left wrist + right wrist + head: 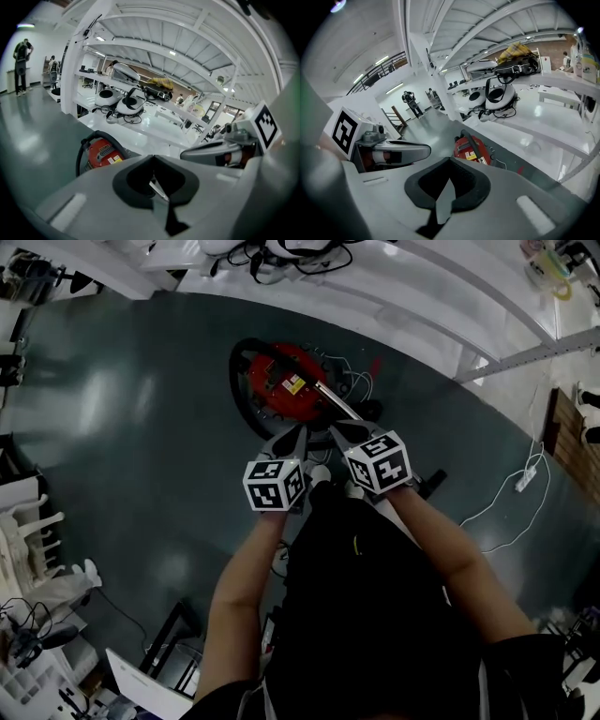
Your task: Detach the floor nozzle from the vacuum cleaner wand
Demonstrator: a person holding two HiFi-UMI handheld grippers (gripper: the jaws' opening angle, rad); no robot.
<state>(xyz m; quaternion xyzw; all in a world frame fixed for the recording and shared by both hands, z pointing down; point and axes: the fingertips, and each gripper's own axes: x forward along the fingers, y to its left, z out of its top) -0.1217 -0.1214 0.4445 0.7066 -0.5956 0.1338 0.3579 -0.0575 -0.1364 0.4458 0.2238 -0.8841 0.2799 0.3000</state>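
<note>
1. Nearest us, the left tongs [296,434] and the right tongs [339,433] sit side by side, tilted down at the floor [141,427]. Each gripper view shows its pair pressed together with nothing pinched.
2. For this step, we judge it best to spread both pairs first. One should then clamp the wand [339,407] low down and the other the nozzle's neck. We would pull straight along the tube, not bend it.
3. Just past the tips lies the red vacuum cleaner [286,385], with its black hose [239,390] curving round one side. The silver wand slants from it toward us. We cannot pick out the floor nozzle.
4. Only the head view shows the wand and our arms. Only the gripper views show the closed tips, the white counter [140,126] and distant people [21,65].
</note>
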